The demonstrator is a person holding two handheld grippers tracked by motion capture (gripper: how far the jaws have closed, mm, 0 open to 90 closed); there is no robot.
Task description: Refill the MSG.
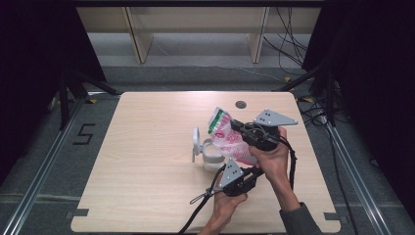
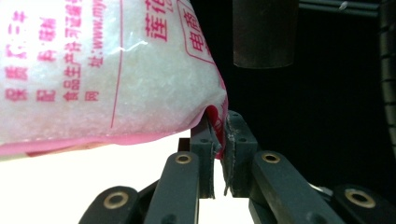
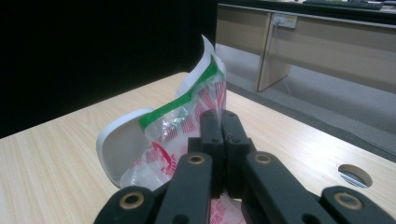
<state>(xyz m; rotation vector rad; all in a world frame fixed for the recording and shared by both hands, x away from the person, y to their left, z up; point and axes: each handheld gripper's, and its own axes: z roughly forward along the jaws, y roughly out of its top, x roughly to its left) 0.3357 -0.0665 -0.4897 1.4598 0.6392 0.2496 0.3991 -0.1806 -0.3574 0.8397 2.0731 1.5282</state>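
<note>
Item: plastic bag (image 1: 229, 139) of white granules, pink and red print, green band near its top.
Location: held above the table (image 1: 147, 166), right of centre, over a small white container (image 1: 211, 155).
Long axis: slanted; in the high view it runs from the lower right up to the upper left.
Top end: green-banded edge points up and away from the person.
Left gripper (image 2: 218, 149): jaws clamped on the bag's lower pink seam corner.
Right gripper (image 3: 219, 140): jaws pressed together on the bag's upper film.
Nearby: white hinged lid (image 1: 196, 142) standing open just left of the bag; round cable hole (image 1: 240, 104) in the tabletop beyond.
In the way: the container sits directly under the bag.
</note>
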